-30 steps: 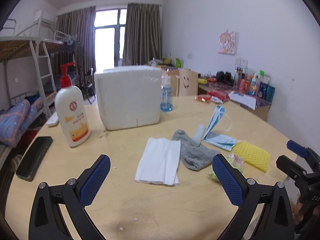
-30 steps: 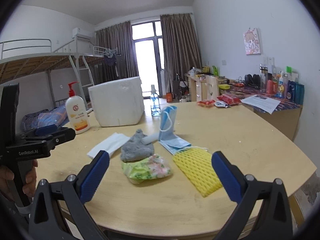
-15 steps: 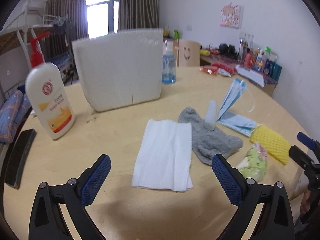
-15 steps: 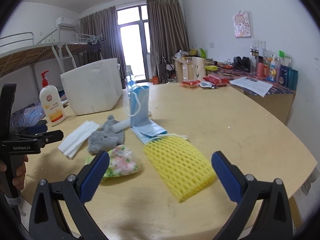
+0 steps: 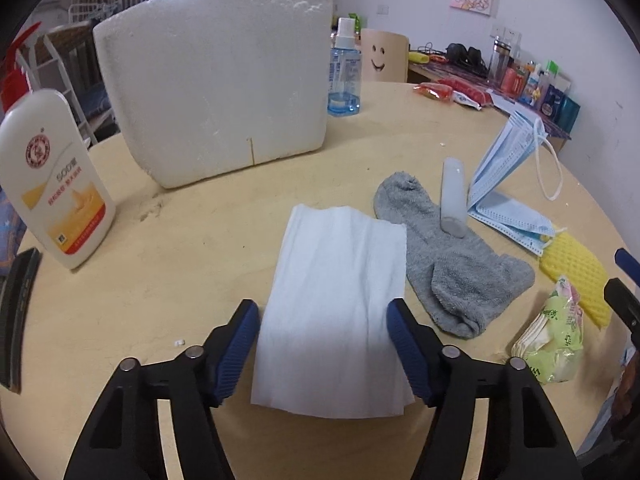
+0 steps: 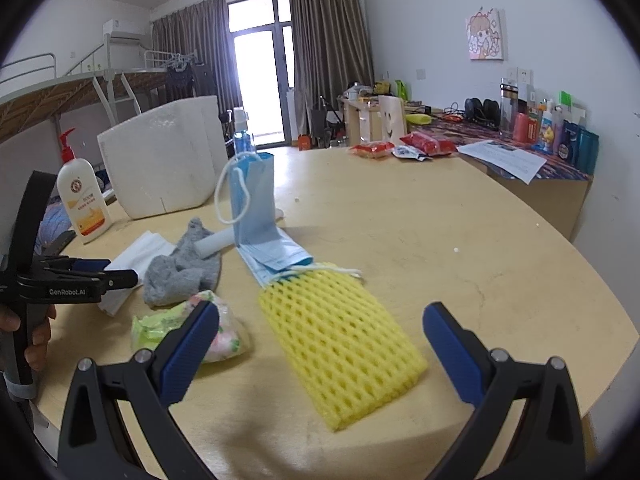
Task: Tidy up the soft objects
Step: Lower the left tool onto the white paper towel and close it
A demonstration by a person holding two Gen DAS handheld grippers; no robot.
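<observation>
Round wooden table point(image 5: 168, 280): left gripper point(image 6: 86, 280), marked "GenRobot.AI", spread open astride white tissue point(image 5: 332, 300). Right gripper point(image 6: 320, 344) open, jaws flanking yellow foam net point(image 6: 340, 344).

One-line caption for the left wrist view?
Open left hand-held gripper straddles a white tissue beside a grey sock on the table.
</observation>
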